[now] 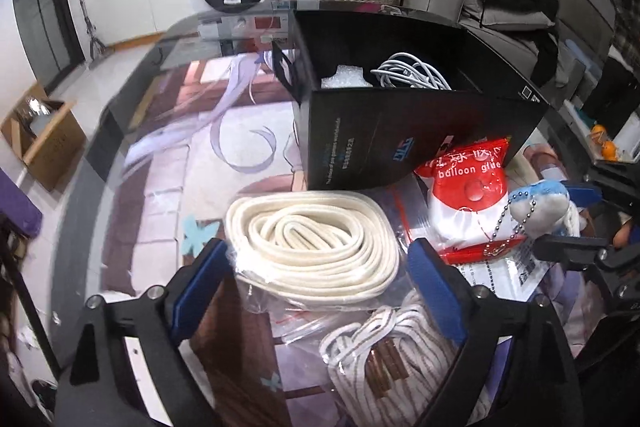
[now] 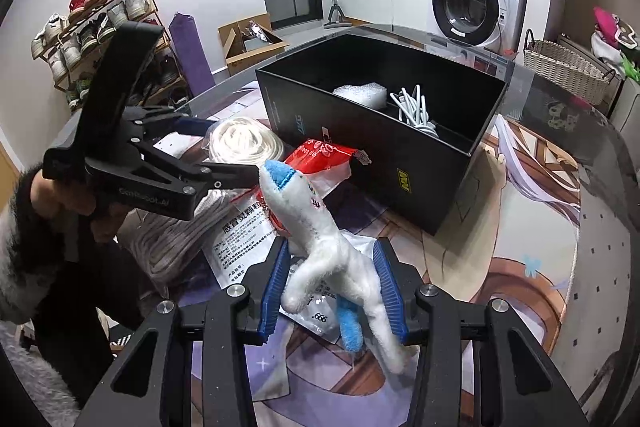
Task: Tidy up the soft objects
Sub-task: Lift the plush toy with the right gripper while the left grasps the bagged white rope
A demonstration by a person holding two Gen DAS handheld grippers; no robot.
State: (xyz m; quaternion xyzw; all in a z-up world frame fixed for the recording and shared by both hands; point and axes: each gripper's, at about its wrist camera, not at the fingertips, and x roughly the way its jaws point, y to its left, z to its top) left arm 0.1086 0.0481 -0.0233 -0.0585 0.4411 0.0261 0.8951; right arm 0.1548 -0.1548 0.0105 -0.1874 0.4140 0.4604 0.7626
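Note:
My right gripper (image 2: 334,285) has its blue pads around a white and blue plush shark (image 2: 320,239), which leans up and left between them; the shark also shows in the left wrist view (image 1: 540,205) with a ball chain. My left gripper (image 1: 320,267) is open above a coiled cream strap in a clear bag (image 1: 312,243); it also shows in the right wrist view (image 2: 224,151). A white braided rope (image 1: 384,359) lies below it. A black box (image 2: 380,131) holds bubble wrap (image 2: 362,93) and a white cable (image 2: 414,107).
A red and white balloon glue bag (image 1: 468,203) and printed plastic packets (image 2: 244,239) lie in front of the box (image 1: 400,131). A wicker basket (image 2: 564,67), washing machine (image 2: 472,3), cardboard box (image 2: 248,47) and shoe rack (image 2: 96,27) stand around the table.

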